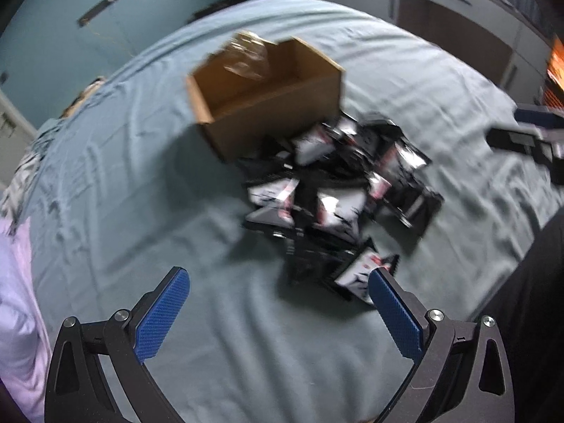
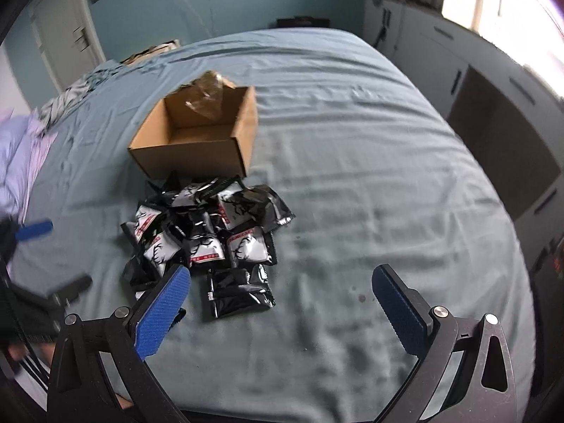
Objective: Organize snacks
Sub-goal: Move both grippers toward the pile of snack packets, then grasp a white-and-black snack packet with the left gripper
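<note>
A pile of black-and-white snack packets (image 1: 335,190) lies on the blue bedsheet just in front of an open, empty-looking cardboard box (image 1: 268,95). The same pile (image 2: 208,232) and box (image 2: 201,134) show in the right wrist view. My left gripper (image 1: 278,278) is open and empty, above the sheet at the near left of the pile; it also shows at the left edge of the right wrist view (image 2: 49,257). My right gripper (image 2: 282,276) is open and empty, above the sheet at the near right of the pile; it also shows at the right edge of the left wrist view (image 1: 528,137).
The bed (image 2: 370,176) fills most of both views. A lilac pillow (image 2: 17,148) and patterned bedding lie at its left. White cabinets (image 2: 476,81) and a bright window stand to the right. A piece of clear plastic (image 2: 208,98) sticks up at the box's back.
</note>
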`<action>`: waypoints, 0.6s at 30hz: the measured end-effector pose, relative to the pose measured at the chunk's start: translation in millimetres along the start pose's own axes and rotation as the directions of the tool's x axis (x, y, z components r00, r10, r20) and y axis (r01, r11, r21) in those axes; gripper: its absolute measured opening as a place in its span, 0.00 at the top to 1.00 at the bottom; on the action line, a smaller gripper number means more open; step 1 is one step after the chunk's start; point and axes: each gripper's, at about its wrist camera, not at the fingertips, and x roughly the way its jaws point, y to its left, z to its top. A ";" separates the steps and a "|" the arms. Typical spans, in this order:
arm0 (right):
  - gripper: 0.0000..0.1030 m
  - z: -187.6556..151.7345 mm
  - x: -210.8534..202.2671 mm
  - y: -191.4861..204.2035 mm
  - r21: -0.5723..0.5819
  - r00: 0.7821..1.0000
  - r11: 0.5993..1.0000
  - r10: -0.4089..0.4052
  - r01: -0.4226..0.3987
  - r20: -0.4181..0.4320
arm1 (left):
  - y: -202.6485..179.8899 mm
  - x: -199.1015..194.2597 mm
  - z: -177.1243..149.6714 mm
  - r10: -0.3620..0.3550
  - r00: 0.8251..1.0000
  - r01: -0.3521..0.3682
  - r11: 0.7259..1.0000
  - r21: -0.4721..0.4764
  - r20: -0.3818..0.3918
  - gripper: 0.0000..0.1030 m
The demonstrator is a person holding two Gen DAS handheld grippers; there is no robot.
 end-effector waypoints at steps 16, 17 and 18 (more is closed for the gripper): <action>0.00 9.4 19.9 -36.1 0.190 0.998 0.982 0.017 -0.005 -0.059 | -85.8 68.8 -3.6 -0.020 0.991 0.060 0.948 0.313 -0.131 0.01; 0.00 9.3 20.4 -36.2 0.192 0.998 0.981 0.013 -0.002 -0.058 | -87.8 71.2 -4.0 -0.021 0.990 0.064 0.947 0.315 -0.138 0.08; 0.00 9.3 20.3 -36.2 0.193 0.998 0.981 0.011 0.001 -0.060 | -88.9 72.0 -5.0 -0.017 0.990 0.061 0.947 0.316 -0.142 0.13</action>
